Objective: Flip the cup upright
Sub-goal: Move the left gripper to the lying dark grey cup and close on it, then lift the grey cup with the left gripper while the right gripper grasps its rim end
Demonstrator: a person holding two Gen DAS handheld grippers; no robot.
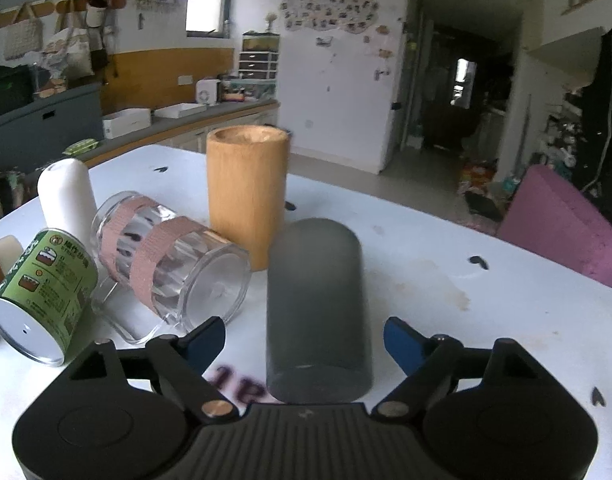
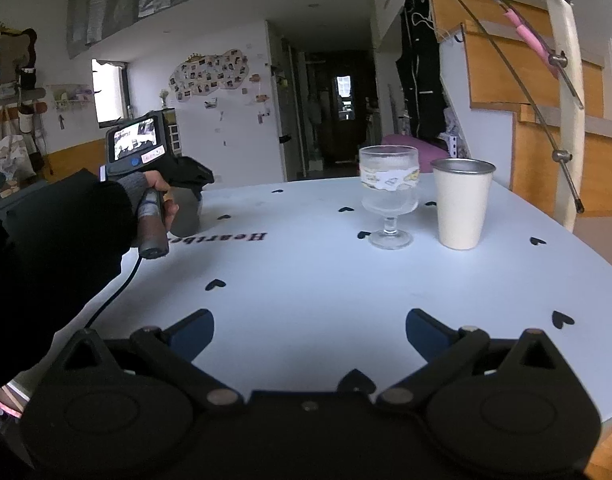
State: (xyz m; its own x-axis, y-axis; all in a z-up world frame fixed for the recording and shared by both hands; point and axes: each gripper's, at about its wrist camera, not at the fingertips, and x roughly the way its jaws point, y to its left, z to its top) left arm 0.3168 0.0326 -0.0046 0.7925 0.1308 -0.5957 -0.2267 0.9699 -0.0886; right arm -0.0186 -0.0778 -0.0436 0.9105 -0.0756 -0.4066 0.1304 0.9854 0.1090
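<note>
The left tongs (image 1: 304,338) are spread wide and hold nothing. Between their two blue tips stands the grey cup (image 1: 317,312), mouth down on the white table (image 1: 445,280), its closed rounded end on top. The cup does not touch either tip; there is a gap on both sides, a little larger on the right side. It looks slightly blurred, so the exact edge is hard to judge.

The step in hand, as I judge it, is to close on this cup before turning it. To do it well, bring the tongs forward a little so the tips meet the wall at the middle of the height, not at the low rim, and centre them so that both tips touch together. The surface looks smooth and matte, so a firm grip is wise.

Just ahead and left of the tongs stands a wooden cup (image 1: 248,196), and left of it lies a clear mug (image 1: 174,264) on its side. Lift before rotating, so as not to hit them.

The right tongs (image 2: 309,334) are also open and empty, over bare table, well apart from the glass (image 2: 389,200) and the beige cup (image 2: 461,204) ahead.
</note>
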